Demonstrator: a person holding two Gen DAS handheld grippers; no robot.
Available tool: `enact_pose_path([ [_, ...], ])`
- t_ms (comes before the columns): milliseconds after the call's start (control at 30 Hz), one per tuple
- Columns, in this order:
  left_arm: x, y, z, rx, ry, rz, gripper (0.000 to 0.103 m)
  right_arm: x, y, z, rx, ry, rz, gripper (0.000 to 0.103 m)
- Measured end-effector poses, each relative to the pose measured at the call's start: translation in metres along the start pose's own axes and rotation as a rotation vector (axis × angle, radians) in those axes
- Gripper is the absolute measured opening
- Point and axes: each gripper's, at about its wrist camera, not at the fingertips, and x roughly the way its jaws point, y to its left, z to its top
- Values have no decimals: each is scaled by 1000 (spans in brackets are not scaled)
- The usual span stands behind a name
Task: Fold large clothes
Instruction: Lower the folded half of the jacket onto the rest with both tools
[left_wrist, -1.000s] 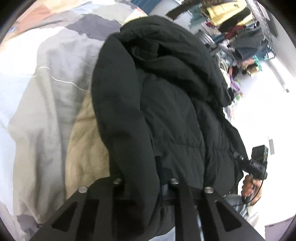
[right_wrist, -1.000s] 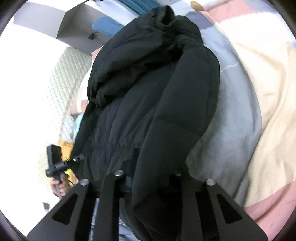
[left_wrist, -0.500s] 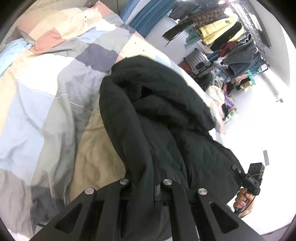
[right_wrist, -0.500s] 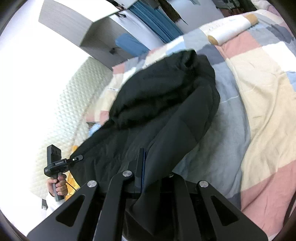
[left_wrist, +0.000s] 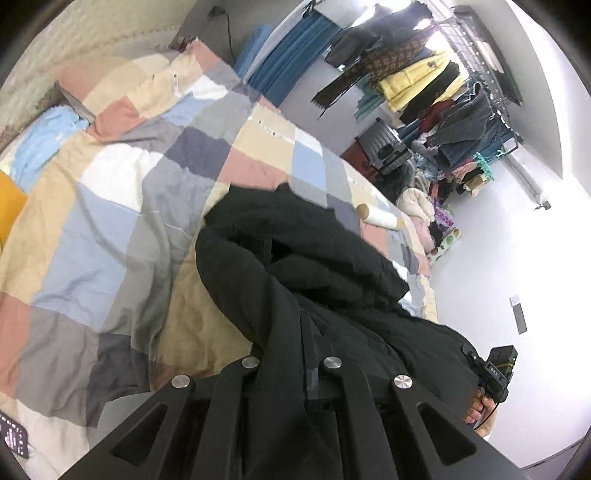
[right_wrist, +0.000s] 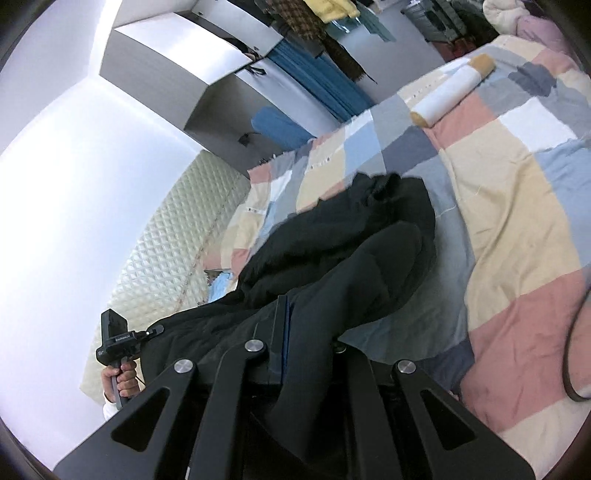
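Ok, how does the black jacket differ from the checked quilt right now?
The black jacket is plain black and bunched in deep folds; the checked quilt is pastel patchwork and spread nearly flat. The jacket's near edge is pinched in the left gripper and the right gripper, while the quilt is ungripped. Both are padded fabric, and the jacket's far end rests on the quilt.

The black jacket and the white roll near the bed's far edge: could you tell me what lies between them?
Only bare patchwork quilt separates the black jacket from the white roll; the right wrist view shows it best.
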Motion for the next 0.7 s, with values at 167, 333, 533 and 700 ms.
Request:
enact_pose_path([
  [167,-27,-20,-7,48,20,44,5,-31,18,-9,1,-35,-34,6],
  [333,-43,-41,-2,90,13,90,5,-48,32,-6,23,-58,-39,6],
  [533,-34,-49,20,95,-5,126,5,-42,23,19,61,-62,-58,6],
  [700,-16,-59,52,124,-37,164,5,-24,10,53,98,-72,-86,6],
])
